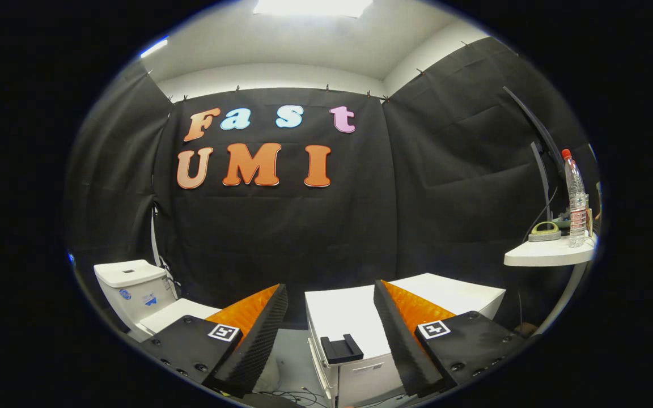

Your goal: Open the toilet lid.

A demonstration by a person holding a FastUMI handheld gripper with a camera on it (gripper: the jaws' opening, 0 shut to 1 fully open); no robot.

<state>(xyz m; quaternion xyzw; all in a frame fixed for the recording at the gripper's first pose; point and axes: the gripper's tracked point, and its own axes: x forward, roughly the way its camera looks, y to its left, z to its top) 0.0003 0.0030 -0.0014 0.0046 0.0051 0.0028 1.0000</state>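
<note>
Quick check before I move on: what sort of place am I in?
Likely a mock bathroom set in a cloth-walled booth: a white toilet stands beyond the open gripper, a white cabinet between its fingers, a water bottle on a side table.

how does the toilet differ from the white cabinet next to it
The toilet stands beyond the left finger of the open hand-held gripper, off to the side; the white cabinet sits just ahead, between the fingers. The toilet has a rounded tank and a closed lid; the cabinet is boxy and flat-topped, with a small black holder on it. Both are white and stand before the black cloth wall.
</note>
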